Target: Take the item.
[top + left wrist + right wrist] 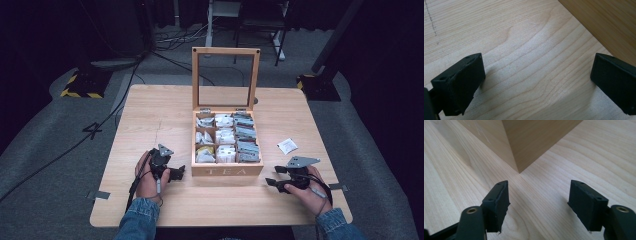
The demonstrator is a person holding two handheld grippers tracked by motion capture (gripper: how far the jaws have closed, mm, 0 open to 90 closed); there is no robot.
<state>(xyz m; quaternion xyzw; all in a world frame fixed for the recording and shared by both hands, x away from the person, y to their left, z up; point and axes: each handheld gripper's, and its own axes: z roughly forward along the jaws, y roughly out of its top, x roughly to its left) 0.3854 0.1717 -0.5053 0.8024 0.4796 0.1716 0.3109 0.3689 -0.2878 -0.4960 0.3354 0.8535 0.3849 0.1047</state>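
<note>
A wooden table [150, 115] carries an open tea box [227, 170], which sits toward the near edge, a little right of the middle. Its lid [226, 79] stands upright at the back, a wooden frame with a clear pane. Inside, the compartments hold tea bags [225, 136]: white and pale ones in the left and middle columns, grey ones in the right column. The front wall bears the word TEA.

A single white packet [287, 146] lies flat on the table between the box and the right edge, apart from both.

The left gripper [176, 173] rests low on the table just beside the box's front left corner, held by the left hand [148, 180]. Its jaws stand wide apart with nothing between them but bare wood.

The right gripper [272, 176] sits near the box's front right corner, held by the right hand [310, 192]. Its jaws are also spread and empty, pointing at that corner; they seem to hover just above the surface, though contact is hard to judge.
</note>
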